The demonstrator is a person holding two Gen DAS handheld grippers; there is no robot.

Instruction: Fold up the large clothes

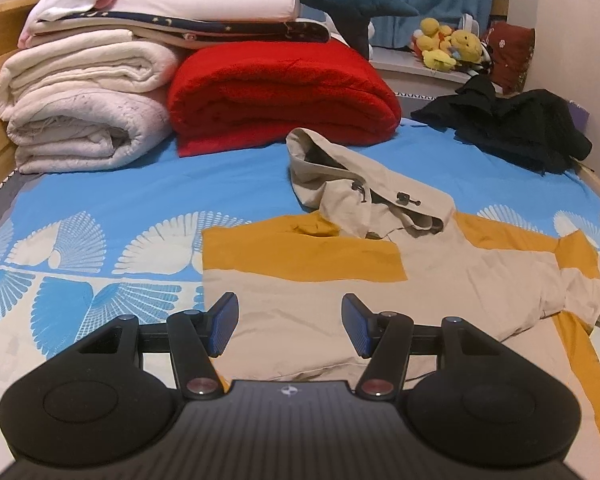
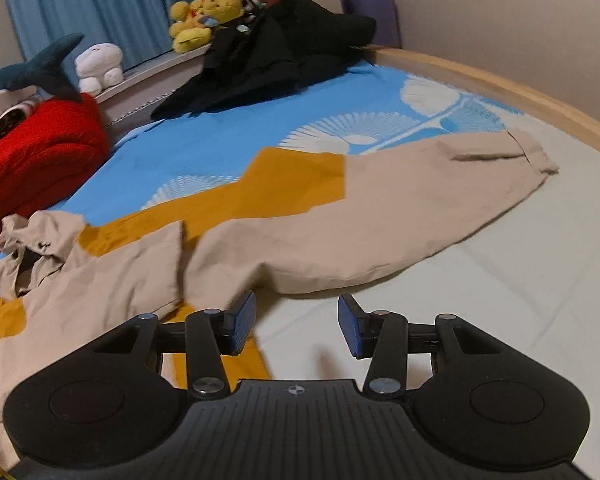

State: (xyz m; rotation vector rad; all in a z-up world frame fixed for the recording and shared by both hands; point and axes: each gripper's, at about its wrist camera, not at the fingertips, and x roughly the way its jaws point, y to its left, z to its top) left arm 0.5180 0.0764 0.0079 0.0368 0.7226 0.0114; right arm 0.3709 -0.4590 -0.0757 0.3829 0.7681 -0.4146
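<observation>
Nearest us, both grippers hover over the bed (image 1: 100, 184) with nothing between their jaws. We see the left gripper (image 1: 290, 326) with its jaws set wide, empty, above the beige body of the jacket (image 1: 300, 312). On the right gripper (image 2: 297, 326) the jaws are also apart and empty, above pale sheet just beside the jacket's lower edge.

We find the bed covered in a blue sheet with white fan shapes, a wooden rim along its far side. Spread across its middle lies the jacket, beige with mustard panels, lying fairly flat. Its hood (image 1: 340, 168) is crumpled at the top, toward the blankets. One sleeve (image 2: 420, 200) stretches out flat toward the wooden rim, its cuff near the edge; in the left view another part is folded over the chest.

At the head of the bed we see a red blanket (image 1: 284, 100) beside a stack of white quilts (image 1: 84, 112). A black garment (image 1: 512, 128) lies heaped in the far corner, well apart from the jacket. Yellow plush toys (image 1: 452, 46) sit on a ledge behind it.
</observation>
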